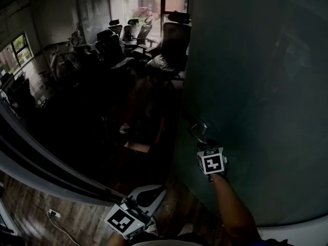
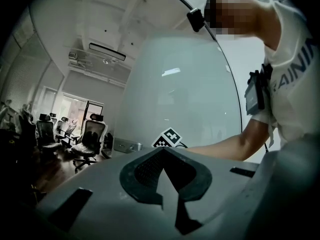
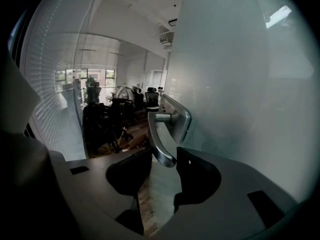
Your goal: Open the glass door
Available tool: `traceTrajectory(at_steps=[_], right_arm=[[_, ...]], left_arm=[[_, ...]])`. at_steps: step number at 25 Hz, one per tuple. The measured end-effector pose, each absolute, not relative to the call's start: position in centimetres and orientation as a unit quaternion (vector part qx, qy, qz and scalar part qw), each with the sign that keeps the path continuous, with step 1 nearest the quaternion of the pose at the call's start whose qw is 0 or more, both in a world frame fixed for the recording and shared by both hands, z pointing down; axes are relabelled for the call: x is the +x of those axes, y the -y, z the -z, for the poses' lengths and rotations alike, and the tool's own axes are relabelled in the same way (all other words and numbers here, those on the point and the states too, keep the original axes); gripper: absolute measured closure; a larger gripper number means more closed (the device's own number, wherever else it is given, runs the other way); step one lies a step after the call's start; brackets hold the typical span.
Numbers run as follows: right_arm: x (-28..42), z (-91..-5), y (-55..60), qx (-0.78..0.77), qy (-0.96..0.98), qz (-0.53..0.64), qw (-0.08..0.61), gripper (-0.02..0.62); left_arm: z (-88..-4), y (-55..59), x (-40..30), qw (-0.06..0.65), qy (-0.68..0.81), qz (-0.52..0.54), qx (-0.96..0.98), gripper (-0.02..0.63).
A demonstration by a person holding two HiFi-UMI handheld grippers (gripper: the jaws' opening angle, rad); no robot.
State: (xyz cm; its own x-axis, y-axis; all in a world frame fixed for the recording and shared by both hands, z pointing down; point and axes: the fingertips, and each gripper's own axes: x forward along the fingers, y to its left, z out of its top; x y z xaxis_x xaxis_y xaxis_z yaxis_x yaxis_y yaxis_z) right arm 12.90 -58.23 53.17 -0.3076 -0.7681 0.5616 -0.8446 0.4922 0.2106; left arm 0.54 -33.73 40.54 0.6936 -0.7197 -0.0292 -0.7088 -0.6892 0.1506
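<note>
- Slipping off is the main risk: the right gripper [image 3: 164,159] has its fingers apart around only the tip of the handle [image 3: 157,134], on the glass door [image 3: 240,94] at frame right, so a sideways pull could lose it.
- Left gripper [image 2: 162,151]: fingers together and empty.
- Whether the right fingers touch the handle is hard to tell, and the head view is dark.

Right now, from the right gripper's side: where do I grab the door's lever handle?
Probably the free end of the lever handle, away from the mounting plate: it's a slim bar standing clear of the glass door. Come end-on from the tip; the right gripper straddles it there, jaws open.
</note>
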Motion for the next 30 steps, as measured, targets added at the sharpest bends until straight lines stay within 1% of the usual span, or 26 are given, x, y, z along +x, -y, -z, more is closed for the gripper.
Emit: traceTrajectory(at_steps=[5, 9, 13, 17, 27, 29, 30], right_arm=[[14.9, -53.0, 60.6, 0.518, 0.794, -0.065, 0.311, 0.439], [16.4, -52.3, 61.9, 0.533, 0.791, -0.037, 0.299, 0.439], [18.4, -51.6, 61.0, 0.545, 0.789, -0.056, 0.279, 0.439], [20.2, -50.5, 60.2, 0.553, 0.787, -0.049, 0.27, 0.439], [22.4, -46.5, 55.5, 0.551, 0.81, -0.043, 0.198, 0.44], [22.8, -45.8, 54.3, 0.548, 0.816, -0.039, 0.178, 0.473], [23.0, -45.4, 53.6, 0.548, 0.818, -0.038, 0.17, 0.51]], left_arm=[[-41.2, 34.8, 1.1, 0.083, 0.384, 0.032, 0.919, 0.606], [-41.0, 35.4, 1.7, 0.078, 0.369, 0.036, 0.926, 0.606], [-41.4, 36.2, 1.9, 0.096, 0.373, 0.028, 0.922, 0.606], [-41.6, 37.1, 2.2, 0.085, 0.368, 0.027, 0.926, 0.606], [-41.1, 37.5, 3.0, 0.082, 0.358, 0.038, 0.93, 0.606], [-41.3, 37.7, 3.3, 0.08, 0.358, 0.037, 0.93, 0.606], [-41.2, 37.9, 3.4, 0.082, 0.359, 0.037, 0.929, 0.606]])
